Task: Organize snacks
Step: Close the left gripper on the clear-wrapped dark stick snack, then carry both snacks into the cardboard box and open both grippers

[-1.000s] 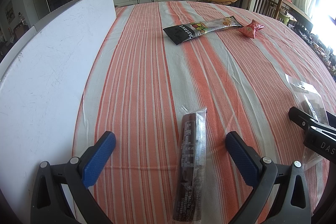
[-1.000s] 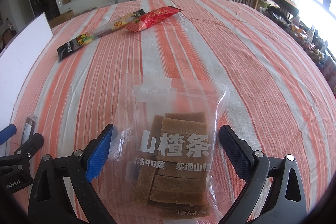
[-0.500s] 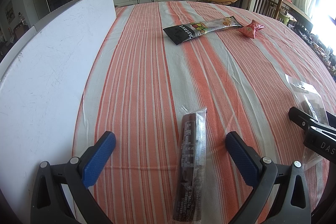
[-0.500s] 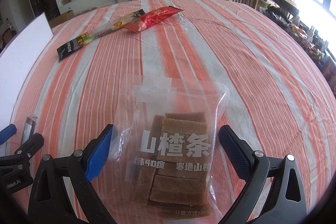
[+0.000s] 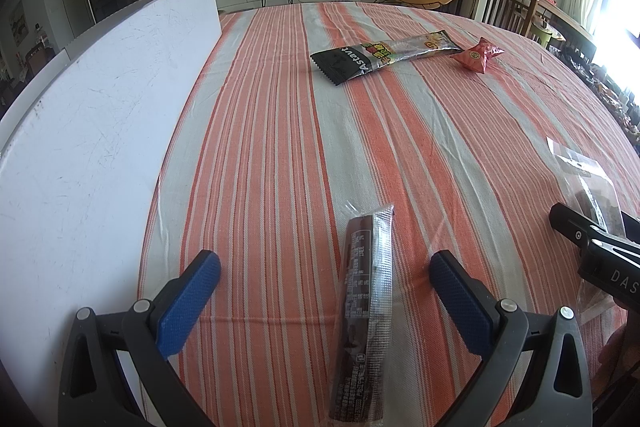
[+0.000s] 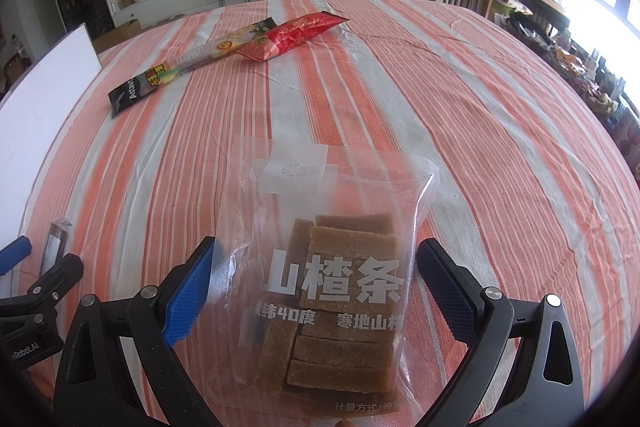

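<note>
My left gripper (image 5: 325, 269) is open, its blue pads on either side of a long dark snack stick (image 5: 364, 311) that lies on the striped tablecloth (image 5: 260, 147). My right gripper (image 6: 314, 263) is open around a clear bag of brown hawthorn strips (image 6: 340, 267) lying flat; the same bag (image 5: 592, 187) shows at the right of the left wrist view. Farther off lie a long black-ended snack packet (image 5: 384, 57) (image 6: 188, 67) and a red packet (image 5: 478, 57) (image 6: 290, 35).
A white board (image 5: 88, 131) (image 6: 44, 83) lies along the table's left side. The right gripper's black body (image 5: 600, 251) sits at the right edge of the left view. Chairs (image 5: 504, 5) stand beyond the far right edge.
</note>
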